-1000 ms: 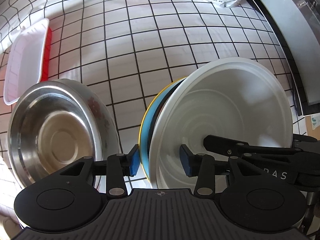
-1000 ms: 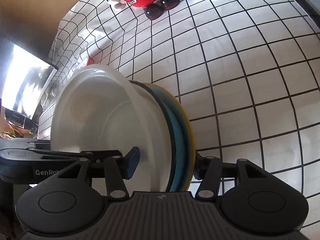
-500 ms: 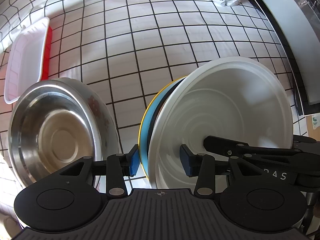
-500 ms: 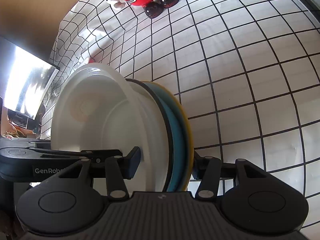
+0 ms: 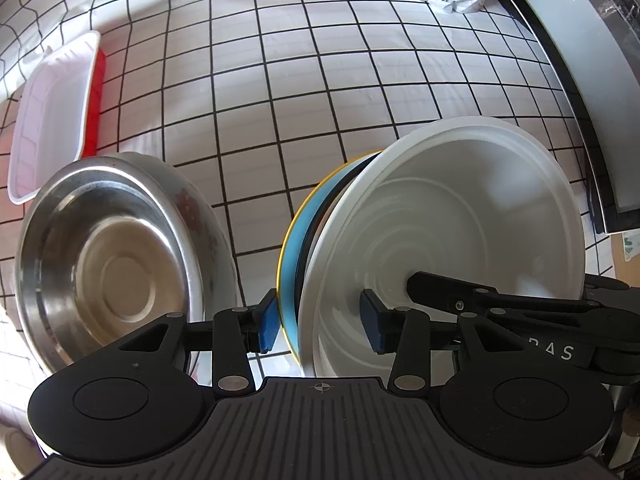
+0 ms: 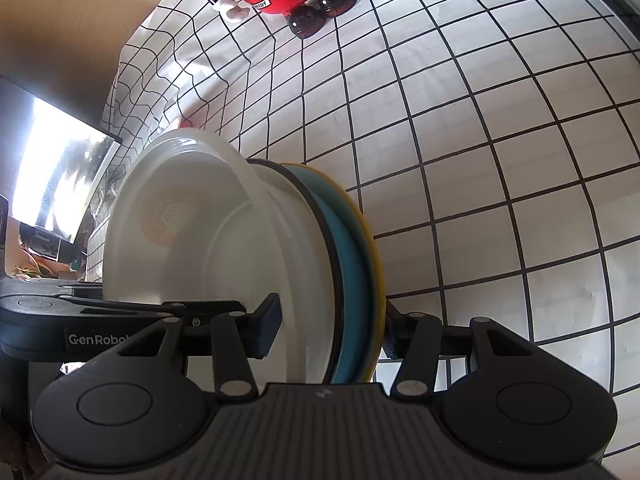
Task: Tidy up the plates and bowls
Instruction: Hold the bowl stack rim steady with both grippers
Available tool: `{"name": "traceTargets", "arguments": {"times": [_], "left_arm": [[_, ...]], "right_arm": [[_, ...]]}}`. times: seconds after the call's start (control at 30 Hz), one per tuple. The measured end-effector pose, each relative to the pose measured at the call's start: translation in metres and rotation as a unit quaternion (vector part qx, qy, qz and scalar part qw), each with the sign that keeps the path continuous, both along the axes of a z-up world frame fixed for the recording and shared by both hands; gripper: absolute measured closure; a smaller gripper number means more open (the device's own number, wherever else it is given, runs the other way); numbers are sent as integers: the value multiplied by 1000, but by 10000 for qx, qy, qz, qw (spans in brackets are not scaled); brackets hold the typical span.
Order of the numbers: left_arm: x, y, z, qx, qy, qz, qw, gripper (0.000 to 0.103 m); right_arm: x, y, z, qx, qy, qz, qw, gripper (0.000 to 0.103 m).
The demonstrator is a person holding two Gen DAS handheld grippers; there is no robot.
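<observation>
Both your grippers clamp the same stack: the left gripper (image 5: 318,326) and the right gripper (image 6: 330,330) each pinch the white bowl (image 5: 444,240) with the blue plate (image 5: 289,280) and yellow plate (image 6: 370,248) behind it, held on edge above the checked tablecloth (image 5: 320,80). Over the last second almost nothing shifts; the steel bowl (image 5: 108,272) sits slightly lower in view. You seem mid-carry, though the stack's underside is hidden.
</observation>
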State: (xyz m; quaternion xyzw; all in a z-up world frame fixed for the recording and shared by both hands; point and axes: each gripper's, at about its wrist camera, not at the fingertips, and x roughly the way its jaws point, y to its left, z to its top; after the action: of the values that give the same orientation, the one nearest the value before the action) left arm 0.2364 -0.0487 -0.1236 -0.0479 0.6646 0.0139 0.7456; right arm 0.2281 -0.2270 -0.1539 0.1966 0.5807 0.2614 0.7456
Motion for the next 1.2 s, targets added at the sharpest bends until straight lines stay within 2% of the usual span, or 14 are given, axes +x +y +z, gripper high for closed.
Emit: {"name": "traceTargets", "arguments": {"times": [0.27,0.53,0.9,1.2], "left_arm": [[1,-1,1,-6,-9,23,10000,57],[7,-6,-2,-185,90,-129,9997,57],[9,-11,-3,2,94,-256,9996,55],[9,-7,-2,-99,67,-238,9996,55]], "right_arm": [[0,-1,-1,-29,85,-38,10000,54],[4,-10,0,-126,164,-65,9998,54],[2,-9,1,-140,149,-87,9998,52],[1,-8,2,-181,91,-100,9997,51]]}}
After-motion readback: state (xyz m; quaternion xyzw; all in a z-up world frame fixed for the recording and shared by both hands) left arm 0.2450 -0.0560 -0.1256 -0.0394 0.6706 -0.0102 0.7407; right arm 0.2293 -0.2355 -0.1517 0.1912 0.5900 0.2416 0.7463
